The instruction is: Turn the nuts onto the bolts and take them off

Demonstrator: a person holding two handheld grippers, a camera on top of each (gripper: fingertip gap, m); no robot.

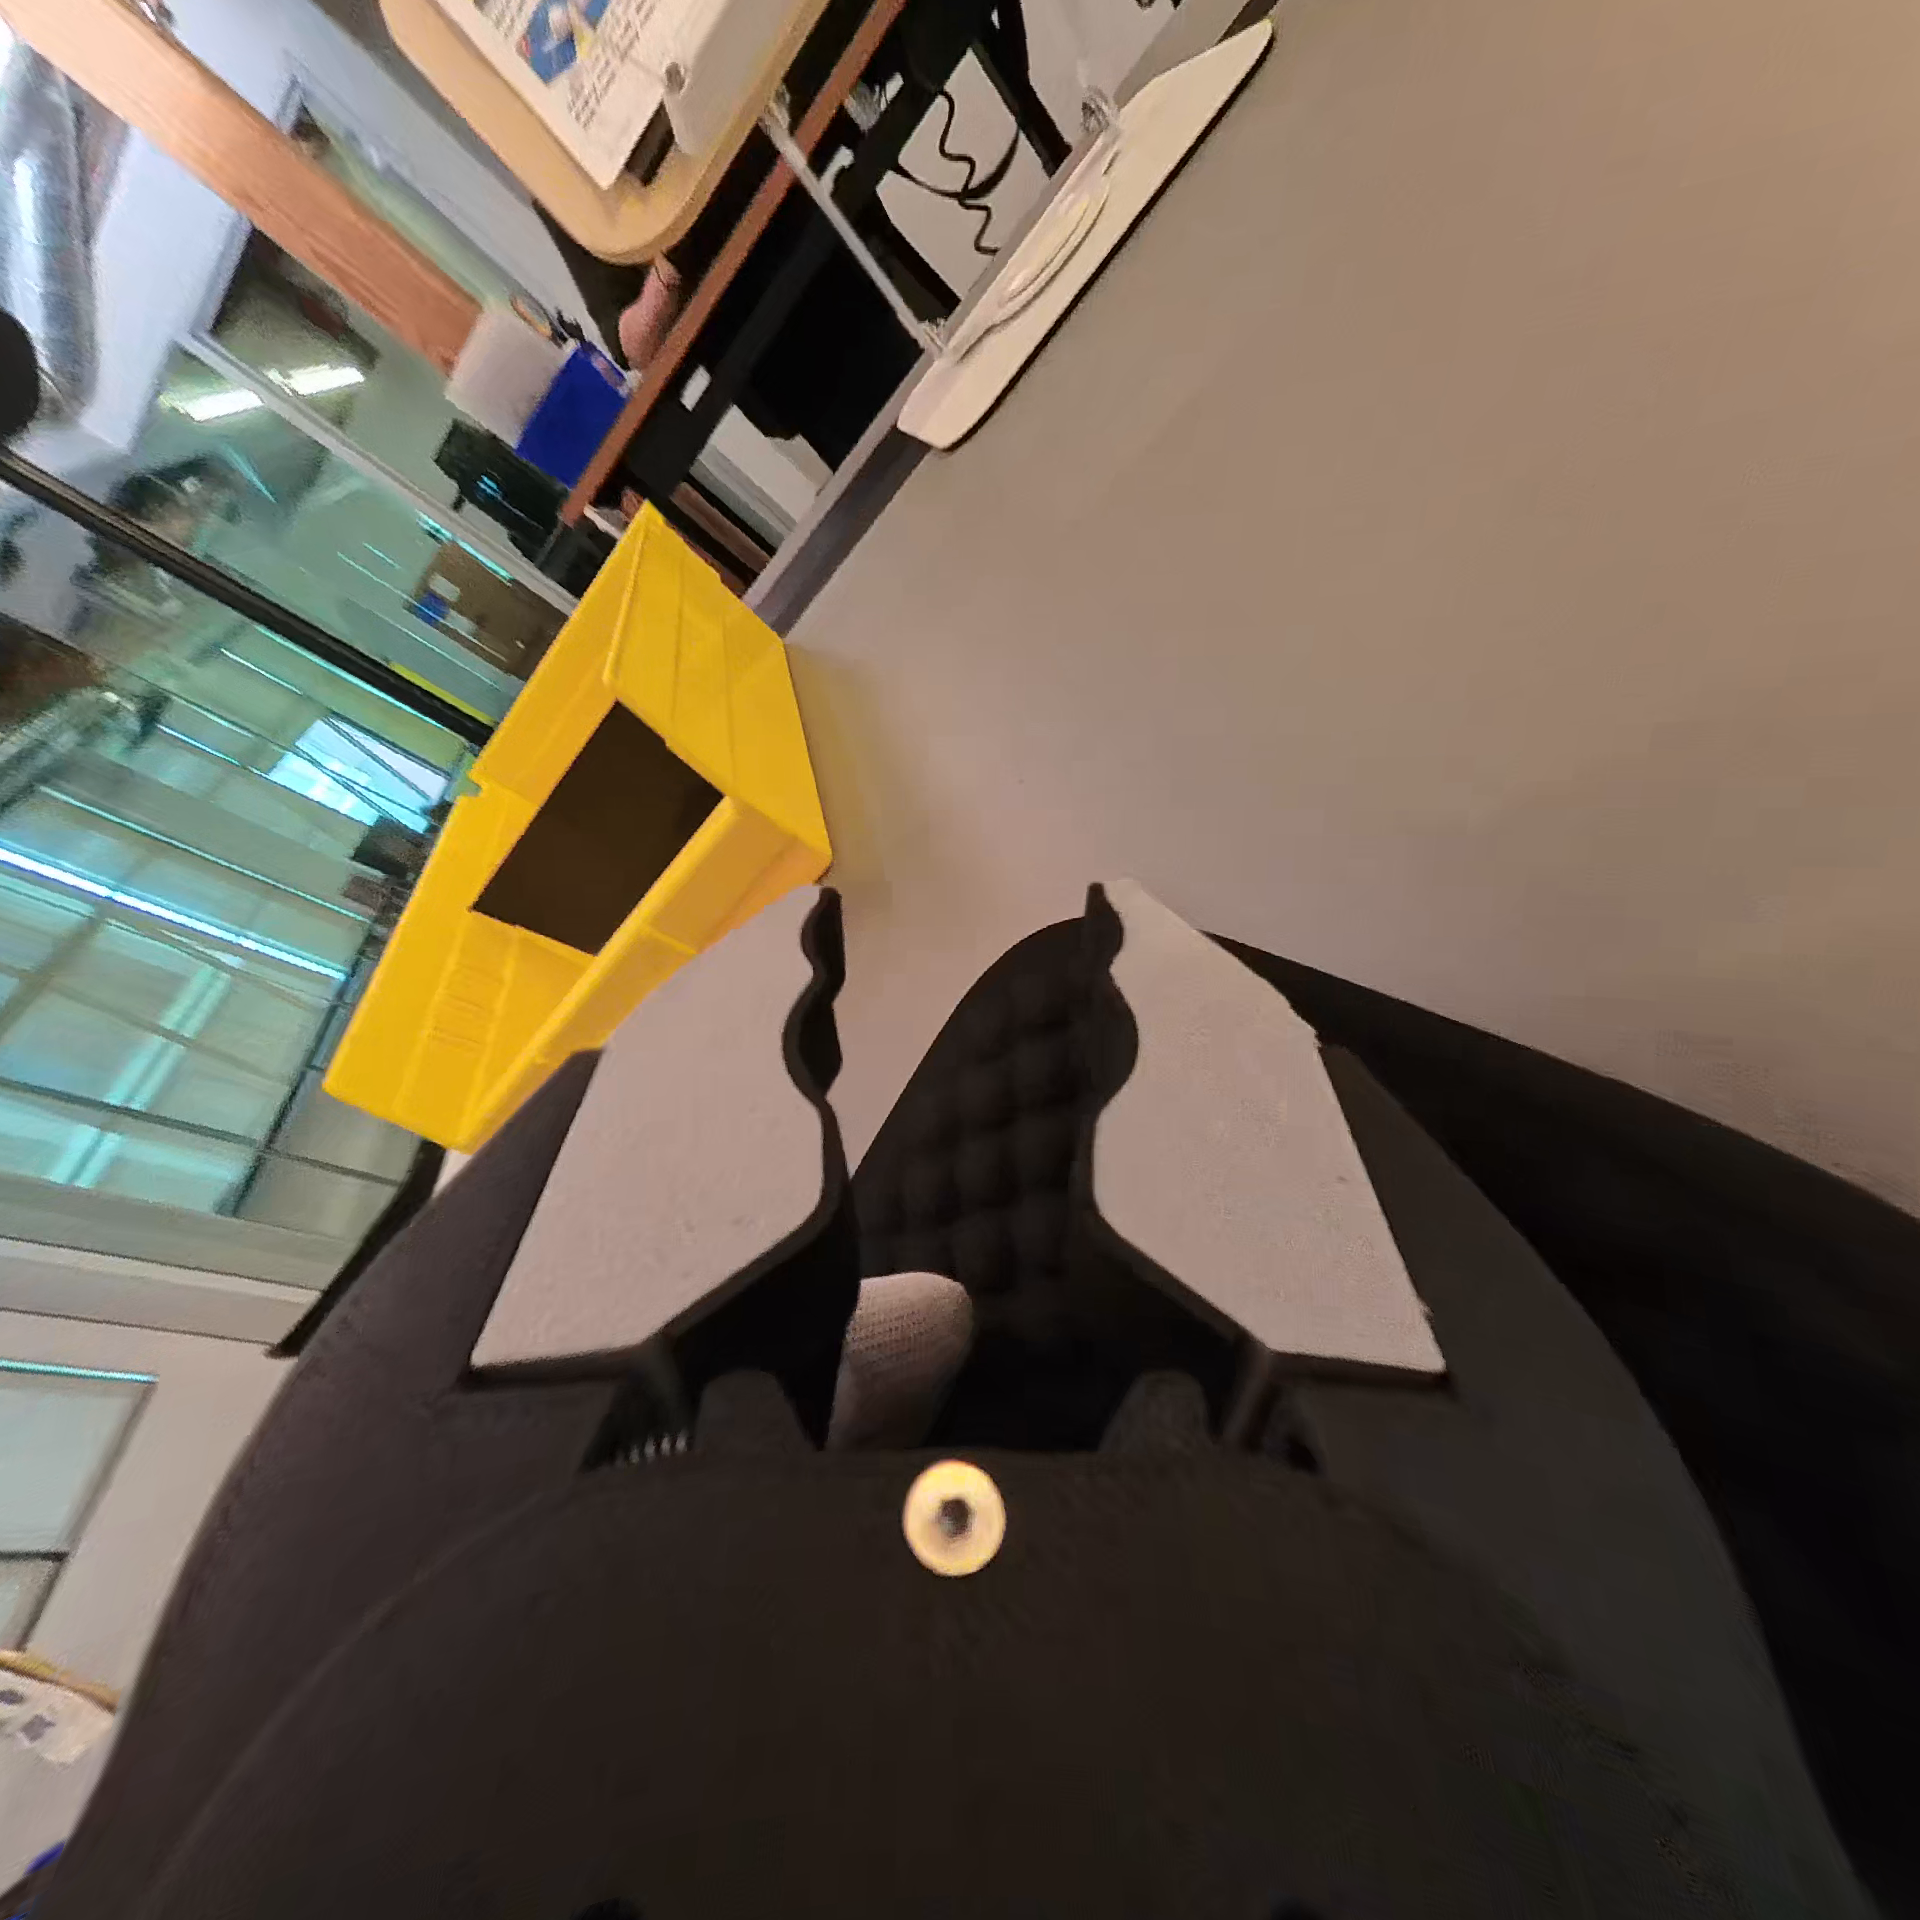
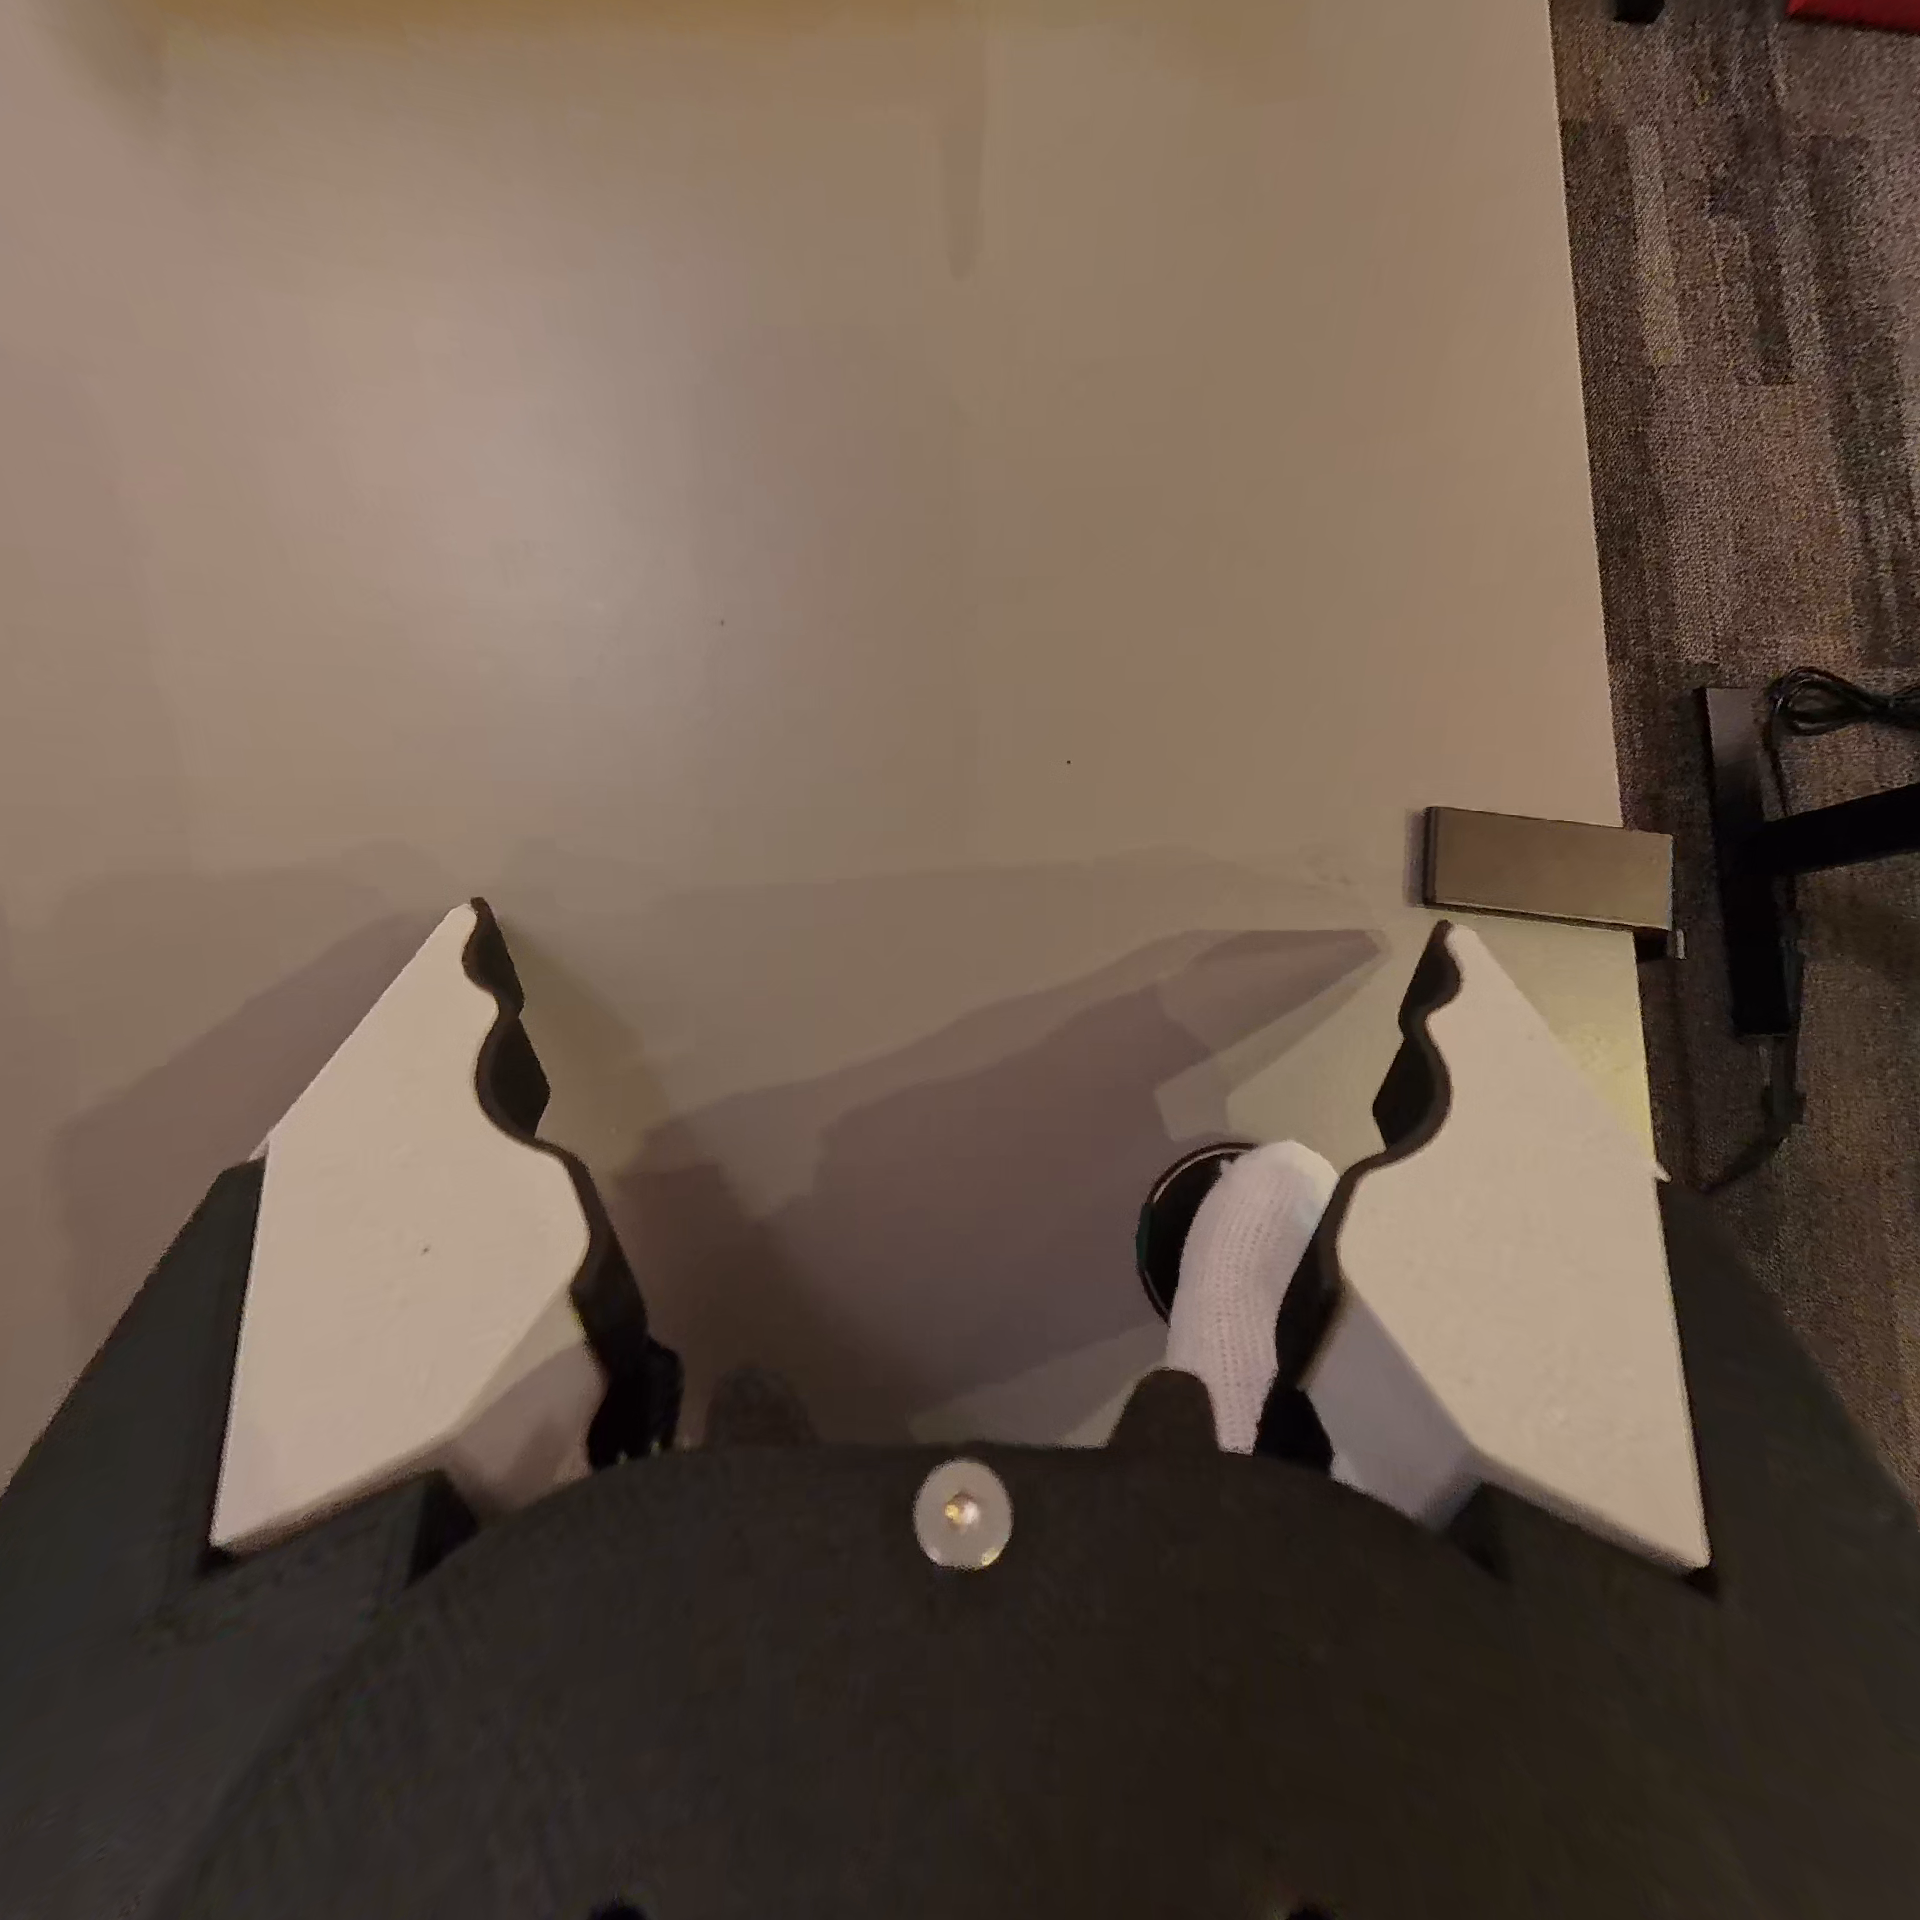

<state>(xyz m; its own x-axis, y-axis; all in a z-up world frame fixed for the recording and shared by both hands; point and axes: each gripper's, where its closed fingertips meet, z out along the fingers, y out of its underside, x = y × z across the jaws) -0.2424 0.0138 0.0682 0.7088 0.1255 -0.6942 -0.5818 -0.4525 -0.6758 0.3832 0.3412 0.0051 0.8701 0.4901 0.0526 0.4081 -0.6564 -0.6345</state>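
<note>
1. Counter (image 2: 727, 468): a plain pale surface fills both views. No nut and no bolt shows anywhere on it, so where they lie cannot be told from these views.
2. Floor (image 2: 1766, 416): grey carpet lies beyond the counter's right edge. Risk: a small nut released near this edge would probably roll off and be hard to find on the mottled carpet.
3. Left hand-held gripper (image 1: 961, 914): it is rolled far to one side, so the room appears tilted. The fingertips stand a narrow gap apart with nothing between them. Risk: the view is blurred, which suggests motion; closing on a small part during such motion would likely miss or knock it away.
4. Right hand-held gripper (image 2: 961, 914): it points down at the bare counter with its fingers spread wide and empty. Risk: from so wide a gap, a nut may slip or twist aside before both pads meet it.
5. Bin (image 1: 623, 831): a yellow open-top bin sits at the counter's far edge, just beyond the left fingertips. Its inside is in shadow; the parts may lie there, but this cannot be confirmed. Risk: a reach in at the present roll could catch the rim and push the bin over the edge.
6. Gloved finger (image 2: 1242, 1268): a white-gloved finger rests against the right gripper's inner right side. Risk: it could be pinched on closing.
</note>
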